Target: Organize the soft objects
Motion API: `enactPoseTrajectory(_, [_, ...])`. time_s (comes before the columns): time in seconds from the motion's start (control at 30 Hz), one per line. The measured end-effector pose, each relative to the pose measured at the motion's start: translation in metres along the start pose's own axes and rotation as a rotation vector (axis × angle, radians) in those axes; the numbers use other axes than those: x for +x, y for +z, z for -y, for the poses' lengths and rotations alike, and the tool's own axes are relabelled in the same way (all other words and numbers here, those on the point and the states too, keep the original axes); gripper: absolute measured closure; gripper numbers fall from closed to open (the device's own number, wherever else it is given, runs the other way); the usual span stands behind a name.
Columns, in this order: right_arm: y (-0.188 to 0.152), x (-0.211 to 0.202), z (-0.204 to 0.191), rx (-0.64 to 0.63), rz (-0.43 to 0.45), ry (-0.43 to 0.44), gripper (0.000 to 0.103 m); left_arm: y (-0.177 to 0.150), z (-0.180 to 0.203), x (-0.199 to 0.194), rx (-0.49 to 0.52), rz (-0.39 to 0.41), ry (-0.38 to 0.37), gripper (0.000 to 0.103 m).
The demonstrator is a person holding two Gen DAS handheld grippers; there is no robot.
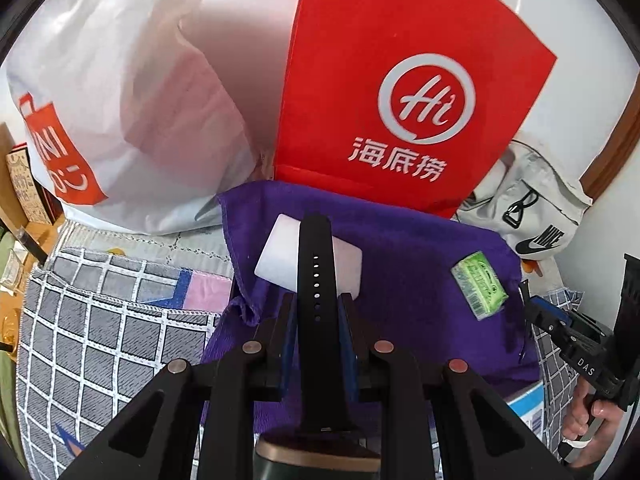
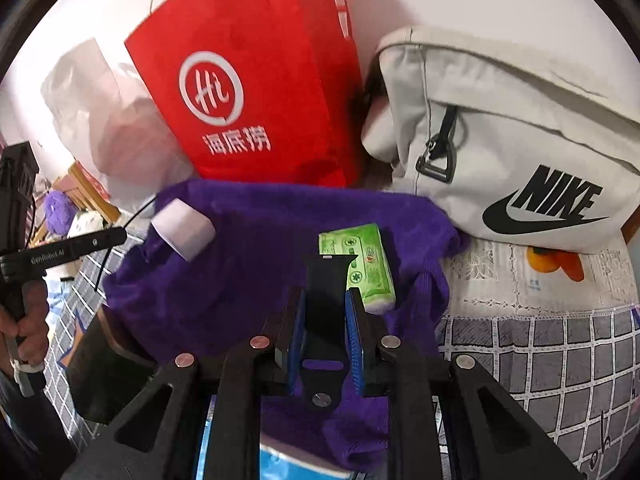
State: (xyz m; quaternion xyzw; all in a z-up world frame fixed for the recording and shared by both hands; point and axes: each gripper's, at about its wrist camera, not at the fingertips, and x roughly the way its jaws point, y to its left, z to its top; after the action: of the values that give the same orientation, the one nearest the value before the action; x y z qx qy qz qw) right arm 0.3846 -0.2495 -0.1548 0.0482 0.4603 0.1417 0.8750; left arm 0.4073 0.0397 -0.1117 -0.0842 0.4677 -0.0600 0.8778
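My left gripper (image 1: 316,300) is shut on a black watch strap with a row of holes (image 1: 316,264), held above a purple towel (image 1: 400,280). My right gripper (image 2: 326,300) is shut on the other black strap piece with a buckle end (image 2: 326,280). On the towel lie a white foam block (image 1: 276,256), also in the right wrist view (image 2: 184,228), and a green tissue pack (image 1: 480,288), which sits just beyond the right gripper (image 2: 360,264). The right gripper also shows at the right edge of the left wrist view (image 1: 560,328).
A red paper bag (image 1: 400,80) and a white plastic bag (image 1: 100,100) stand behind the towel against the wall. A white Nike bag (image 2: 500,140) lies at the right. A grey checked cloth (image 1: 100,340) covers the surface. A blue-and-white box (image 2: 288,460) peeks from under the towel.
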Motion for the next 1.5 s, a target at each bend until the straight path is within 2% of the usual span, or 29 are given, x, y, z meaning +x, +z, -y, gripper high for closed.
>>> enactPoseTrajectory(0.37, [-0.007,0.024,0.007,-0.009,-0.091,-0.005,0.082,-0.002,-0.009,0.026,-0.024,-0.046,0.007,0.083])
enactPoseTrajectory(0.43, [-0.009,0.031,0.008,-0.021,-0.133,0.003,0.082,-0.003,-0.008,0.029,-0.011,-0.047,0.013,0.083])
enactPoseTrajectory(0.8, [-0.010,0.041,0.004,-0.021,-0.153,-0.021,0.081,-0.006,-0.008,0.045,-0.010,-0.106,-0.016,0.083])
enactPoseTrajectory(0.87, [-0.009,0.038,0.001,-0.025,-0.153,-0.027,0.074,-0.006,-0.008,0.040,-0.013,-0.106,-0.009,0.082])
enactPoseTrajectory(0.93, [-0.006,0.029,-0.004,-0.032,-0.133,-0.035,0.063,-0.006,-0.008,0.031,-0.020,-0.105,0.014,0.071])
enactPoseTrajectory(1.0, [-0.003,0.022,-0.011,-0.036,-0.110,-0.053,0.052,-0.008,-0.006,0.018,-0.016,-0.090,0.037,0.056])
enactPoseTrajectory(1.07, [-0.001,0.011,-0.018,-0.042,-0.083,-0.060,0.045,-0.010,-0.003,0.006,0.000,-0.069,0.045,0.052])
enactPoseTrajectory(1.27, [-0.018,-0.026,-0.047,-0.057,-0.054,-0.022,0.044,-0.028,-0.003,-0.041,0.001,0.018,0.067,0.052])
enactPoseTrajectory(1.37, [-0.038,-0.046,-0.066,-0.073,-0.041,0.025,0.044,-0.042,-0.006,-0.055,-0.003,0.001,0.068,0.052])
enactPoseTrajectory(1.5, [-0.069,-0.056,-0.098,-0.124,-0.076,0.069,0.044,-0.067,-0.011,-0.075,0.021,-0.008,0.109,0.052])
